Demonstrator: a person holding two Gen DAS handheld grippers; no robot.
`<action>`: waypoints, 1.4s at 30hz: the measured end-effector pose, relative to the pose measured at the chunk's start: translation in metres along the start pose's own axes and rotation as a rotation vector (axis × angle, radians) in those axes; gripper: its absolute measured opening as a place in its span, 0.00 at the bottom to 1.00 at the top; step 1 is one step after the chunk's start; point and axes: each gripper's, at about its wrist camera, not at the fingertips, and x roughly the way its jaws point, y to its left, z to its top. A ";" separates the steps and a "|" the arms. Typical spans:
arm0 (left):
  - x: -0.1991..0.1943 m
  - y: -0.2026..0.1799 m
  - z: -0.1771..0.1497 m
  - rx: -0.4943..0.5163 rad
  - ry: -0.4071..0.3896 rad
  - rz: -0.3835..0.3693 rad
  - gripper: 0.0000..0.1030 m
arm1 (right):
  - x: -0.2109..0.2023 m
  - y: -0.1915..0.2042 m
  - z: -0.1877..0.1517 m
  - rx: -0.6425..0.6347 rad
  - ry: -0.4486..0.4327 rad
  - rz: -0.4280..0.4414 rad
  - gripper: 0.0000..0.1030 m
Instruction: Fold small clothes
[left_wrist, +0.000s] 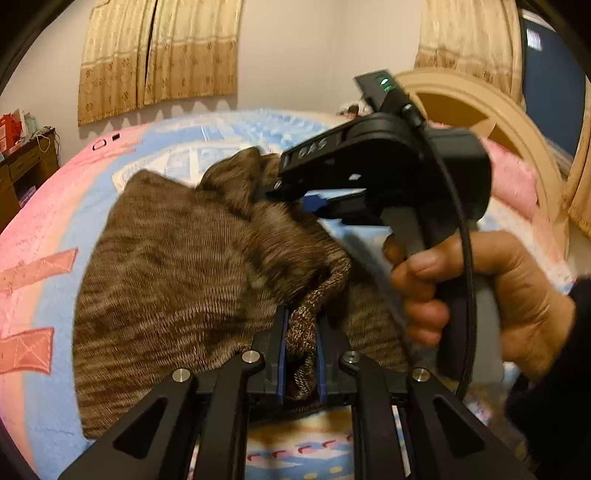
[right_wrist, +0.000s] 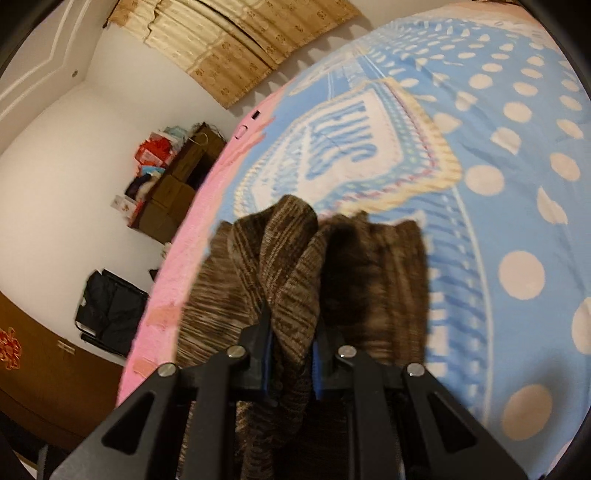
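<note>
A brown knit sweater (left_wrist: 177, 266) hangs over a bed (left_wrist: 44, 229) with a blue and pink blanket (right_wrist: 498, 177). Both grippers hold it up by one edge.

The left gripper (left_wrist: 301, 354) is closed on a bunched bit of the knit, which is squeezed between its blue pads (left_wrist: 281, 365). In the left view, the right gripper (left_wrist: 291, 184) comes in from the right side, and a hand (left_wrist: 480, 295) holds its handle. It bites the sweater at another spot, farther from the camera. In its own view the right gripper (right_wrist: 291, 347) is closed tight on a thick fold of the knit.

The held edge runs from the left gripper away to the right one. The rest of the sweater spreads out to the left of that edge in the left view. It looks blurry.

There are white letters on the right gripper, but they are too dim to read for sure. The blanket has big blue letters (right_wrist: 343, 136) in a white patch, and they are blurred too.

Tan curtains (left_wrist: 159, 55) hang on the wall behind the bed.
</note>
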 end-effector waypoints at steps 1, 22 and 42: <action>-0.002 0.000 -0.003 0.002 0.004 -0.007 0.13 | -0.001 -0.003 -0.002 0.000 -0.005 -0.016 0.31; -0.081 0.104 -0.038 -0.261 0.007 0.075 0.58 | -0.098 0.045 -0.121 -0.109 -0.133 -0.194 0.53; -0.073 0.097 -0.018 -0.184 0.001 0.129 0.58 | -0.095 0.000 -0.133 -0.061 0.045 -0.167 0.24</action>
